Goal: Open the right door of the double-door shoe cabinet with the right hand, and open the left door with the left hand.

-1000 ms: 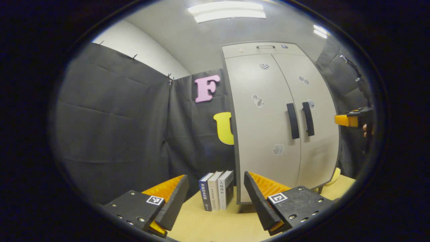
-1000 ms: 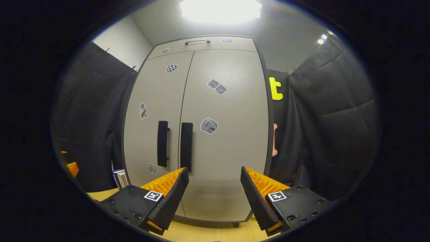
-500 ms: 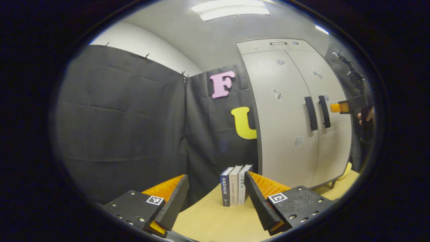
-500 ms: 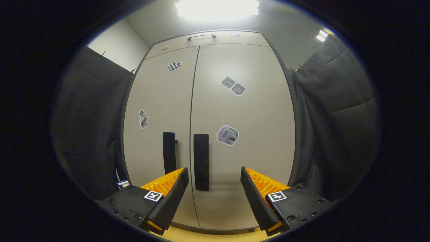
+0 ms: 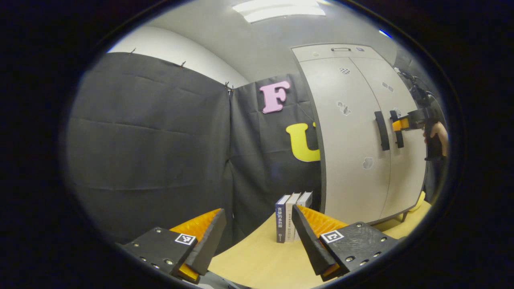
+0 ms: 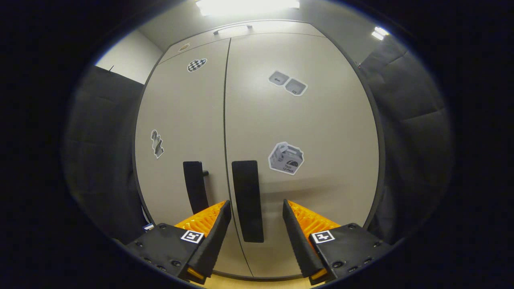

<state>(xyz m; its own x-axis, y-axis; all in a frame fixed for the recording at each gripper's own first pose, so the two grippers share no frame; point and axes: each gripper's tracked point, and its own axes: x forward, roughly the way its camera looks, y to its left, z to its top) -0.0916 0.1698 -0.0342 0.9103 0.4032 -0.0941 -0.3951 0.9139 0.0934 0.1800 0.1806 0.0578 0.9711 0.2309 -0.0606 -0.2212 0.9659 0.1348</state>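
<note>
Around right door handle (image 6: 247, 200) — right gripper (image 6: 253, 224) jaws apart, seemingly untouching.

The right gripper (image 6: 253, 237) stood with its jaws spread, the right door's handle (image 6: 247, 200) in the gap between them, not touched. The left handle (image 6: 195, 186) sat just beside it, leaving a narrow slot. Before the left gripper (image 5: 257, 241) lay open surface (image 5: 257, 261); a row of books (image 5: 291, 216) stood beside the cabinet (image 5: 353, 140).
</note>
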